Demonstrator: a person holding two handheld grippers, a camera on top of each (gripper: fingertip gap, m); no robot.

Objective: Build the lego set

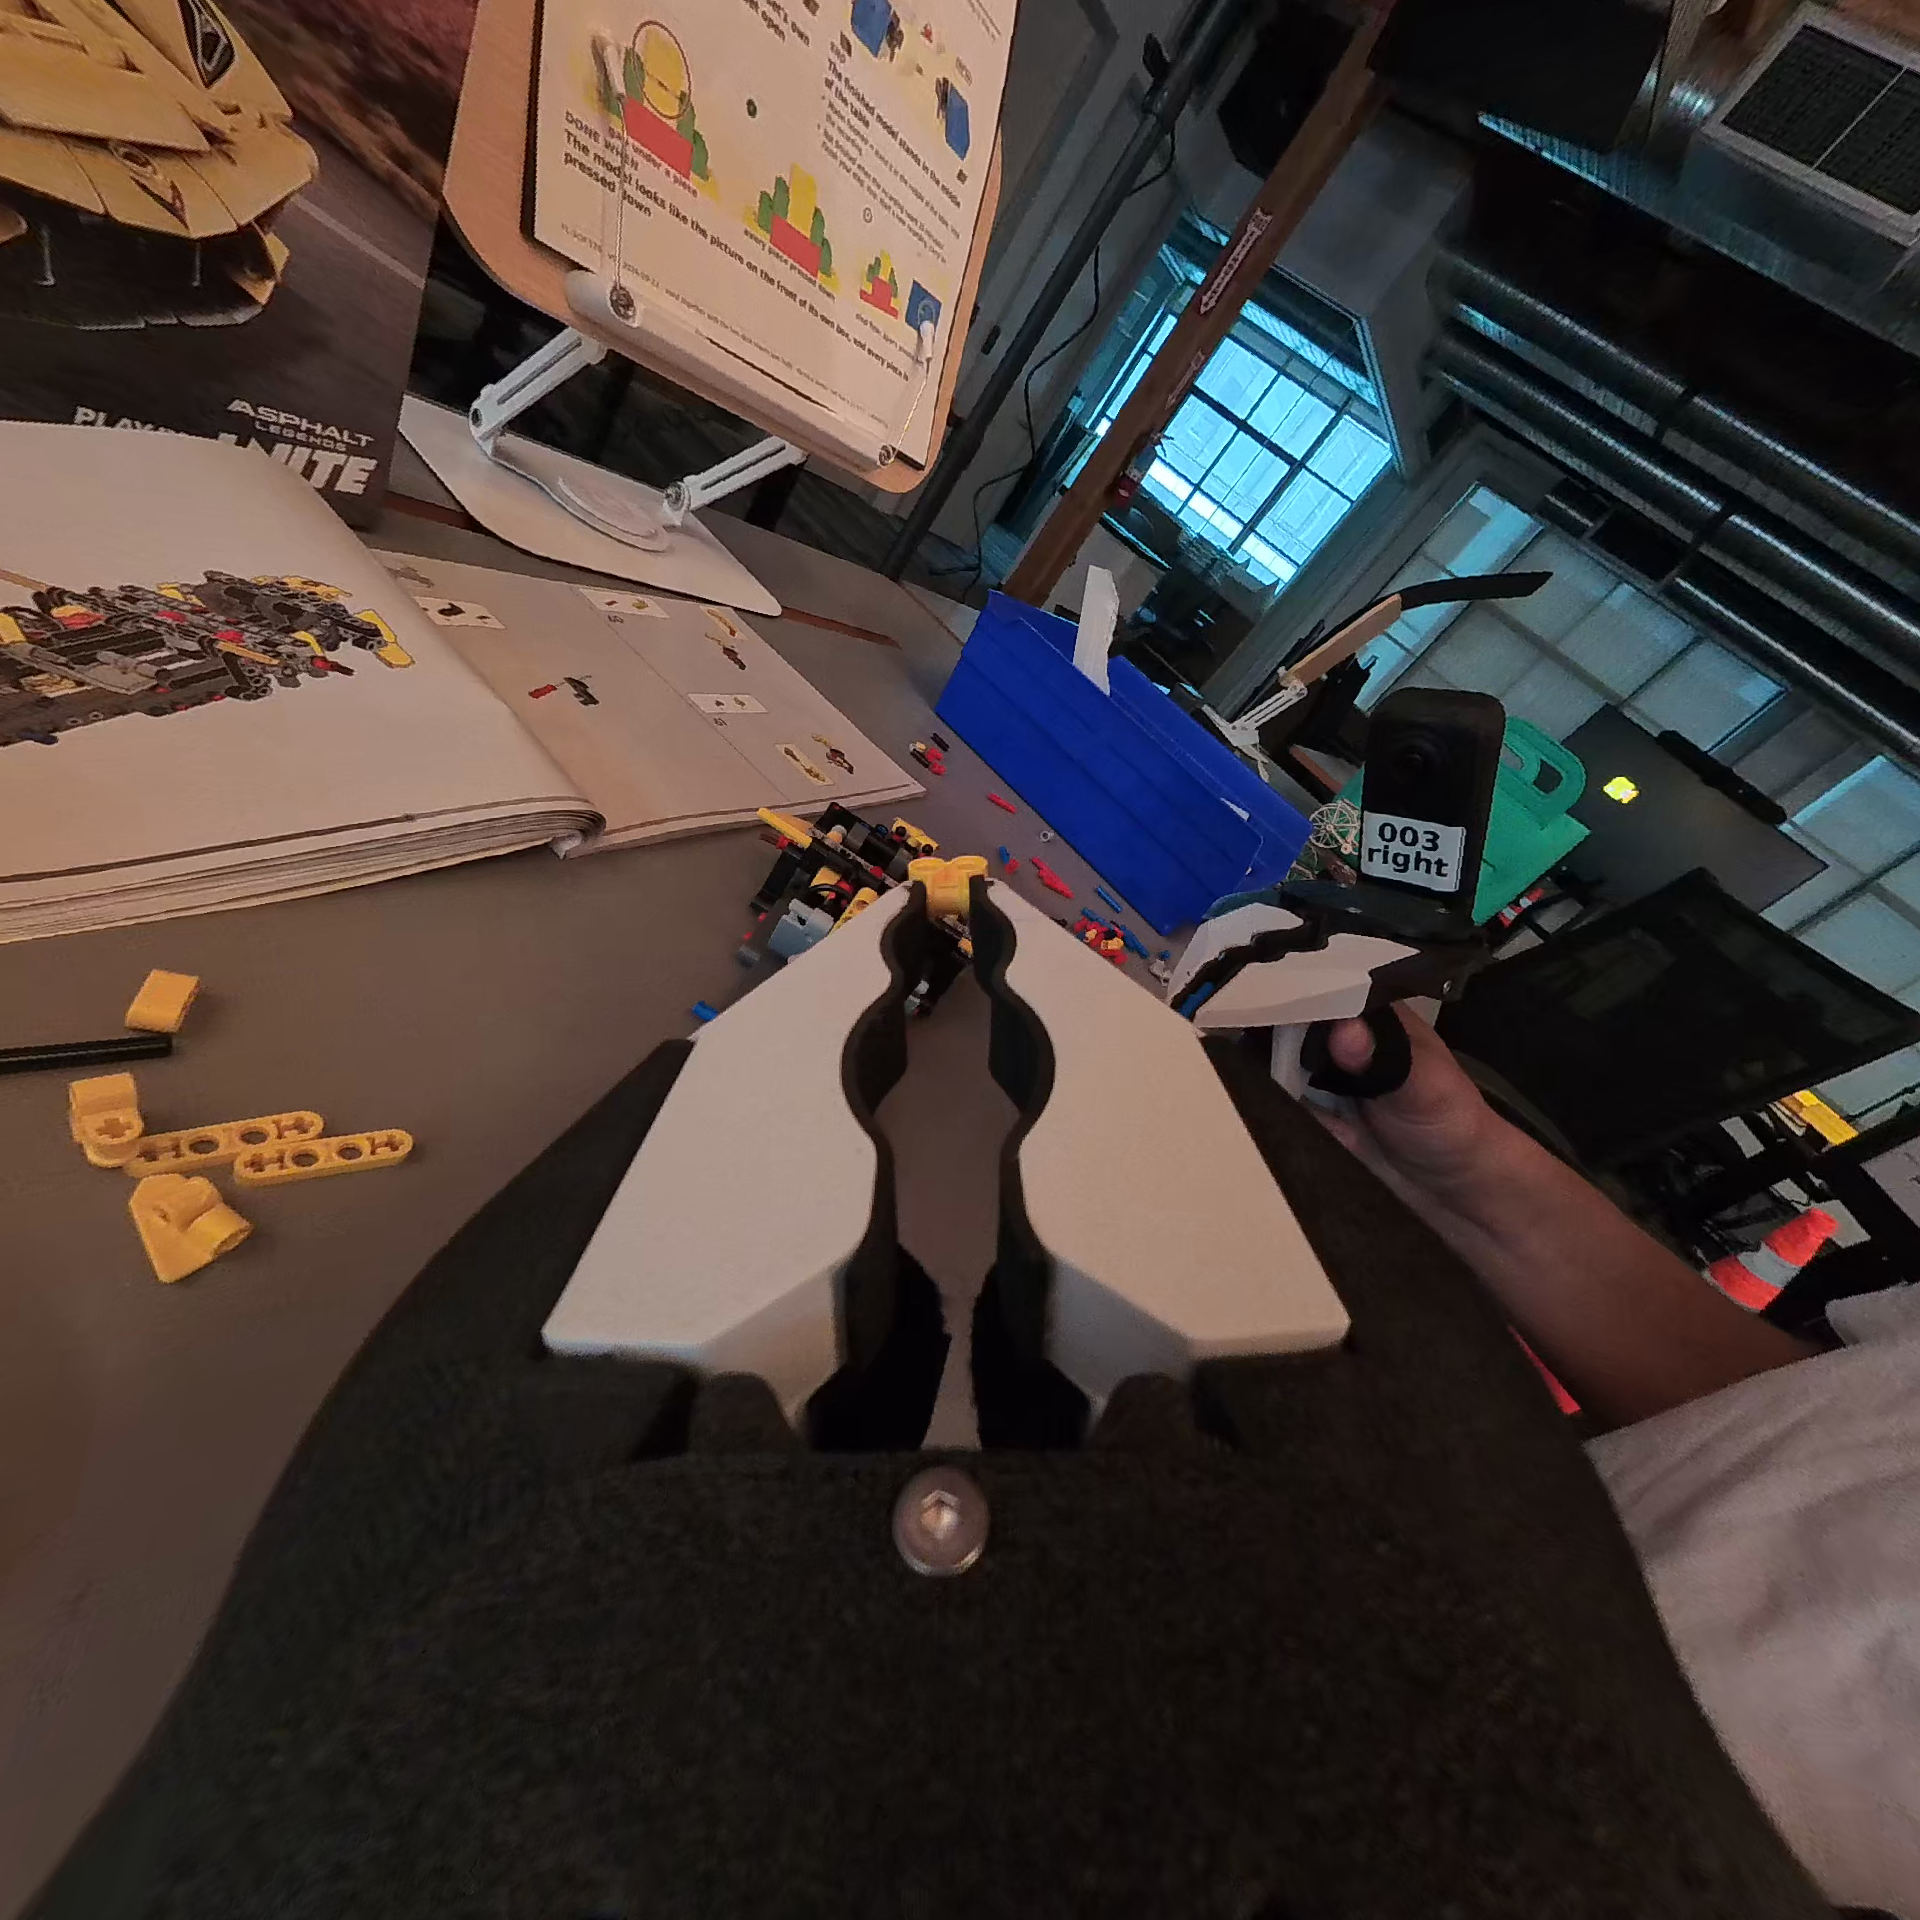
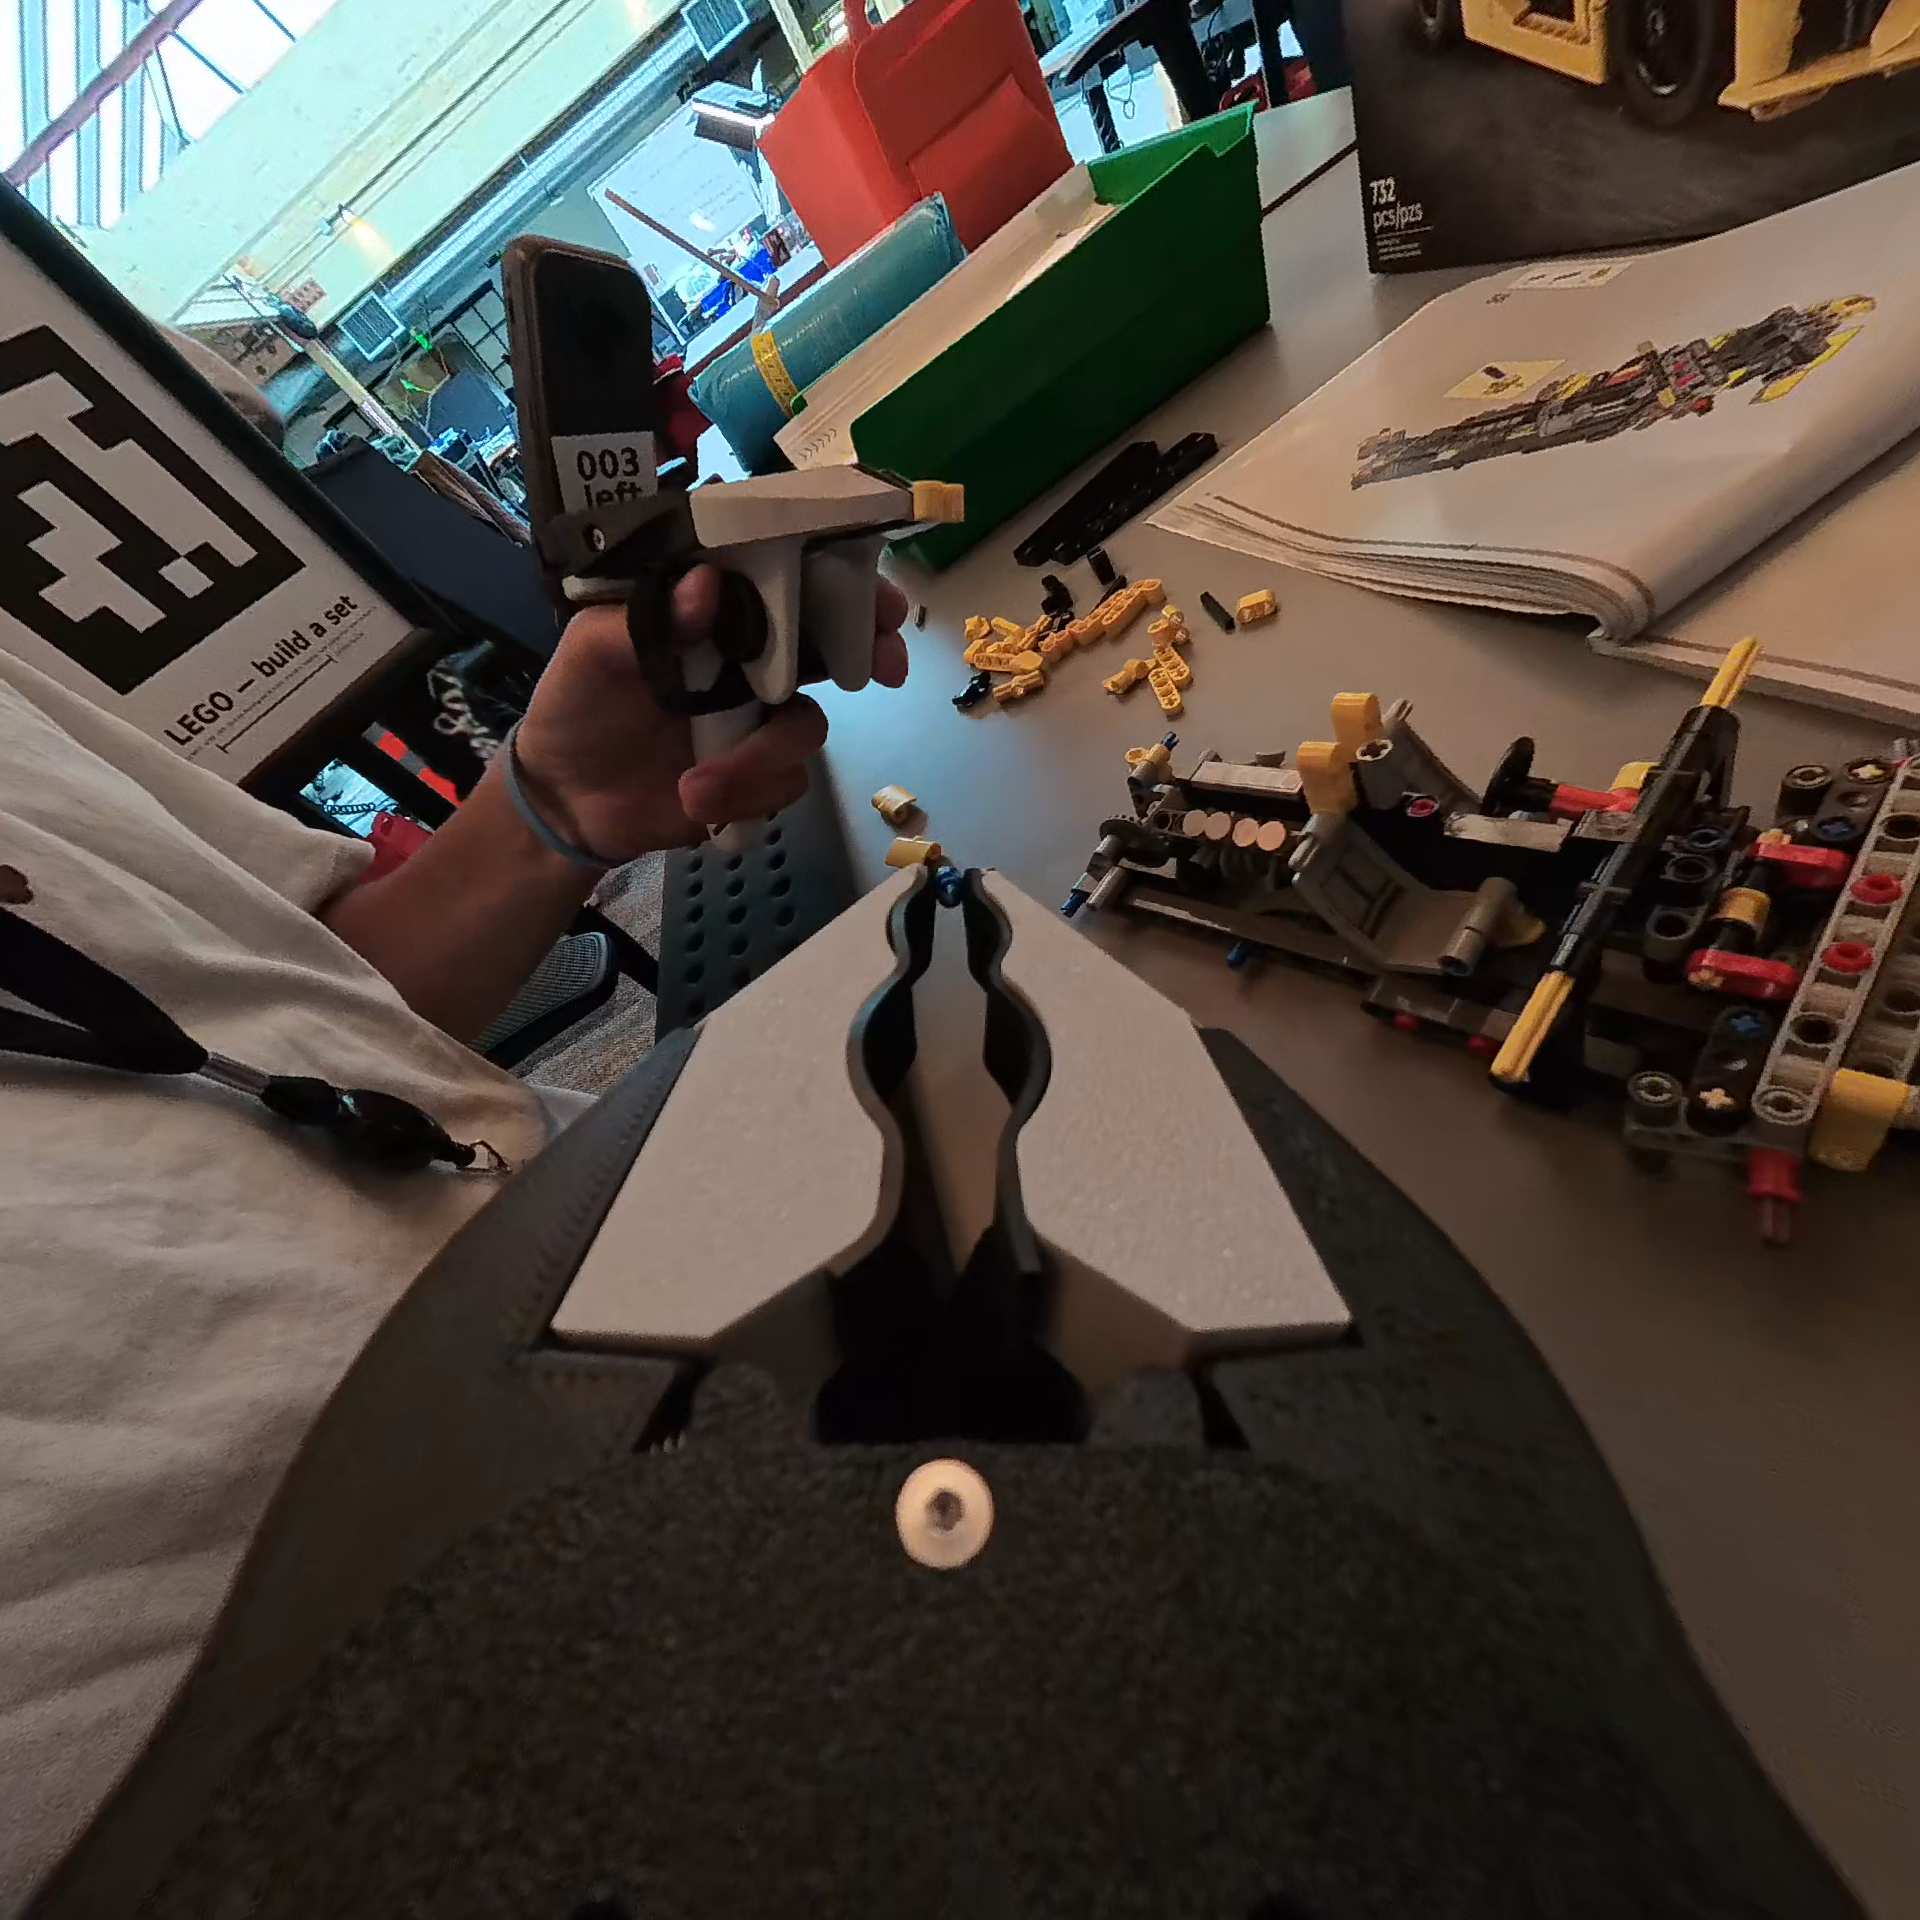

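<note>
My left gripper (image 1: 945,896) is clenched on a small yellow connector (image 1: 943,878), held above the table (image 1: 520,1039). My right gripper (image 2: 948,896) pinches a tiny blue pin (image 2: 947,889) at its tips. The half-built car chassis (image 2: 1507,894) lies on the table just right of the right gripper. A blue bin (image 1: 1101,758) and a green bin (image 2: 1091,364) stand farther back; I cannot see their contents.

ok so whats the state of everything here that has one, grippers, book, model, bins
left gripper: shut on yellow connector, held above the table
right gripper: shut on small blue pin
instruction book: lying open
car model: partly built, resting on the table
blue bin: tipped on its side
loose yellow pieces: scattered, unattached
</note>
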